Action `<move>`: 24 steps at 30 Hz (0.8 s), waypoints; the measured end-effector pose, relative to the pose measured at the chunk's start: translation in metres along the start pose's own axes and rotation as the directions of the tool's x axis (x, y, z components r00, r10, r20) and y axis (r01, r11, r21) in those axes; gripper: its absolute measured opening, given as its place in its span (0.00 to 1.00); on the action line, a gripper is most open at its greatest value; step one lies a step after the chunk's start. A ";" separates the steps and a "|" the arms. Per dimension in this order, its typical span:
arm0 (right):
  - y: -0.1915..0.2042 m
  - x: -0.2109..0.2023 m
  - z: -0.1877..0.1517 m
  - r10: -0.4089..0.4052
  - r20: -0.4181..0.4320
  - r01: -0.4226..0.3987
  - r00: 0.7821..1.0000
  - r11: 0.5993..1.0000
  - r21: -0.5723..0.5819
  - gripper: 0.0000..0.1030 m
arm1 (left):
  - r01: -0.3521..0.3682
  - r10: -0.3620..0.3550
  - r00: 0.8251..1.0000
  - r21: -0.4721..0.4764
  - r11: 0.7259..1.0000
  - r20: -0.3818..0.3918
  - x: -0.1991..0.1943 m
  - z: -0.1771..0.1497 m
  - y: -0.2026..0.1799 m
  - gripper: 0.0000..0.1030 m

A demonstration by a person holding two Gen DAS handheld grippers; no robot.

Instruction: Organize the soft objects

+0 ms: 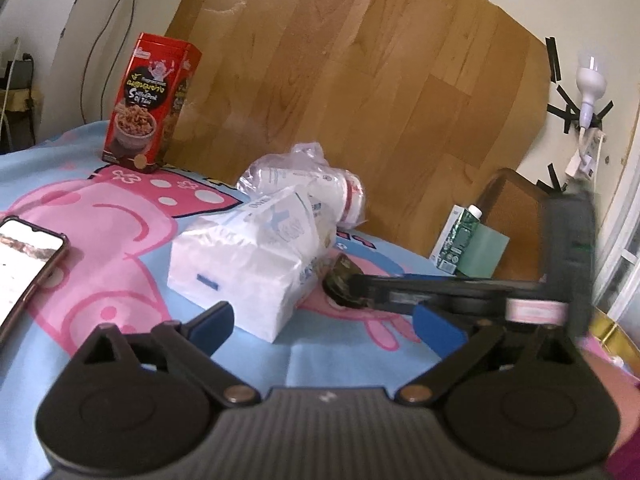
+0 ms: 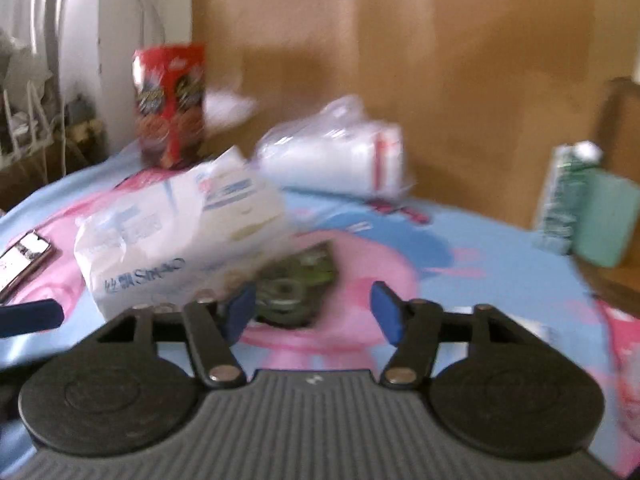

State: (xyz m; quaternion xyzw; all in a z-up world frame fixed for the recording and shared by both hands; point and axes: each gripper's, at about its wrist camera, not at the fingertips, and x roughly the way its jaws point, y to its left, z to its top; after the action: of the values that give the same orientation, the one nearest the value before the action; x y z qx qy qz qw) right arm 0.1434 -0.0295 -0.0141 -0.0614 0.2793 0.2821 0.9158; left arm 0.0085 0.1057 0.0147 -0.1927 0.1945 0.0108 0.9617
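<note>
Surface: blanket point(image 1: 120, 280) with pink cartoon print, spread flat.
Tissue pack: white soft pack point(image 1: 248, 256) lay on the blanket, long axis running from near-left to far-right in the left wrist view.
Dark object: small green-black item point(image 2: 292, 292) rested against the pack's right end; kind not discernible.
Left gripper point(image 1: 324, 322): fingers spread wide, empty, the pack directly ahead, its near corner just between the tips.
Right gripper point(image 2: 312, 308): fingers spread, empty, dark item just ahead between them, pack to its left.
Judgement: left gripper was better aligned for the pack; right for the dark item.
Bystanders: red box point(image 1: 154, 104), bagged cups point(image 1: 320, 184), phone point(image 1: 24, 264), carton point(image 1: 460, 240).
</note>
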 end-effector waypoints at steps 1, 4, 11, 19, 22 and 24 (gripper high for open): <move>0.001 0.009 0.002 0.007 -0.015 -0.006 1.000 1.000 0.012 0.61 | -0.002 0.002 1.000 -0.003 1.000 0.003 -0.001 0.000 0.000 0.97; -0.003 0.032 0.006 0.064 -0.076 -0.058 0.995 0.995 0.082 0.53 | -0.004 0.004 1.000 -0.005 1.000 0.000 0.000 0.001 0.001 0.97; -0.007 -0.004 -0.014 0.063 -0.072 -0.062 0.995 0.998 0.020 0.52 | -0.002 0.002 1.000 -0.003 1.000 -0.003 0.000 0.001 0.000 0.98; -0.025 -0.105 -0.082 0.063 -0.039 -0.063 0.997 0.998 0.001 0.51 | 0.042 -0.037 0.992 0.041 0.998 -0.117 0.015 0.002 -0.007 0.98; -0.031 -0.137 -0.110 0.014 -0.008 -0.014 1.000 1.000 0.021 0.51 | 0.084 -0.064 0.974 0.083 0.993 -0.219 0.028 0.000 -0.019 0.96; -0.032 -0.151 -0.122 -0.009 0.013 0.009 1.000 0.999 0.032 0.51 | 0.131 -0.103 0.959 0.091 0.987 -0.264 0.031 -0.003 -0.032 0.94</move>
State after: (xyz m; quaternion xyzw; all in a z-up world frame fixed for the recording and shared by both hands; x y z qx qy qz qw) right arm -0.0009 -0.1619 -0.0349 -0.0462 0.2777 0.2739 0.9197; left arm 0.0390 0.0734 0.0120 -0.1518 0.3069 -0.0821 0.9360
